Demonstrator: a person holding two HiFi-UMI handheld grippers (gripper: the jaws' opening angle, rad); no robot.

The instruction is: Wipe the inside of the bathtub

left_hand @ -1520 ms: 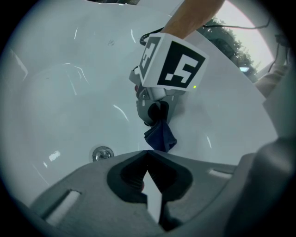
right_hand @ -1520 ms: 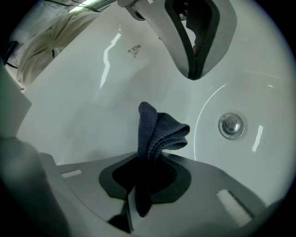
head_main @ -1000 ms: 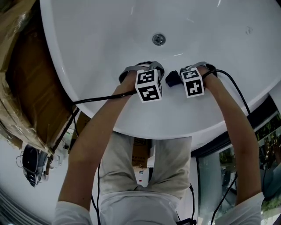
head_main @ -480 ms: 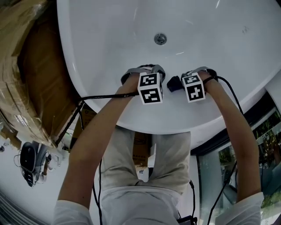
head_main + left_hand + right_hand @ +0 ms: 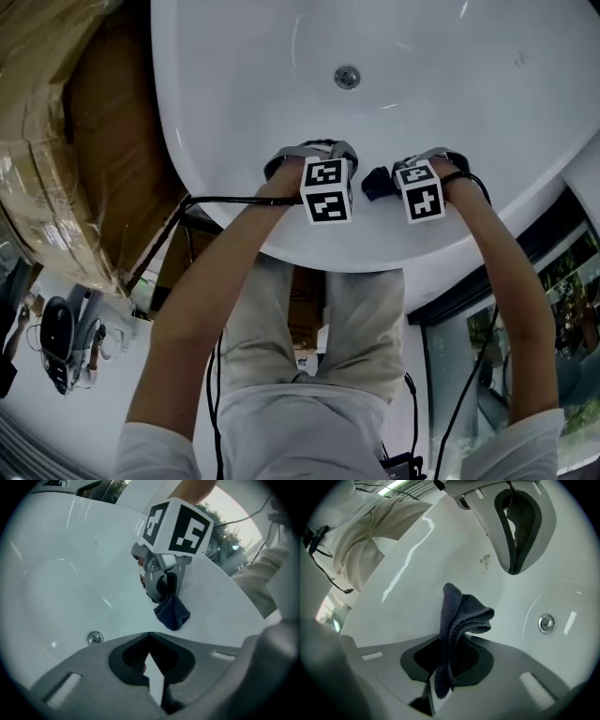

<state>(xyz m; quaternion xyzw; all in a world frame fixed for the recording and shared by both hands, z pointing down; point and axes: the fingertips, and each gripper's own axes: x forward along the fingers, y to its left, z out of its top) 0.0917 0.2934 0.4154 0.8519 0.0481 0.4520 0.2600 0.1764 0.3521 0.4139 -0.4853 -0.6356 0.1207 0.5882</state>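
The white bathtub point(image 5: 234, 84) fills the upper part of the head view, its round drain point(image 5: 347, 77) near the top middle. Both grippers hang side by side over the tub's near inner wall. My right gripper point(image 5: 386, 176) is shut on a folded dark blue cloth point(image 5: 373, 182). In the right gripper view the cloth point(image 5: 459, 613) stands up between the jaws, with the drain point(image 5: 546, 623) beyond. My left gripper point(image 5: 323, 155) is shut with nothing in it. From the left gripper point(image 5: 149, 637) I see the right gripper and its hanging cloth point(image 5: 172, 612).
A large wrapped cardboard box point(image 5: 66, 141) stands against the tub's left side. A black cable point(image 5: 230, 200) runs from the left gripper over the tub rim. The person's legs are below the rim, and a dark window frame point(image 5: 553, 234) is at the right.
Both grippers have drawn slightly back from the drain toward the near rim. The head view has shifted, so the tub sits further right. The cloth stays held.
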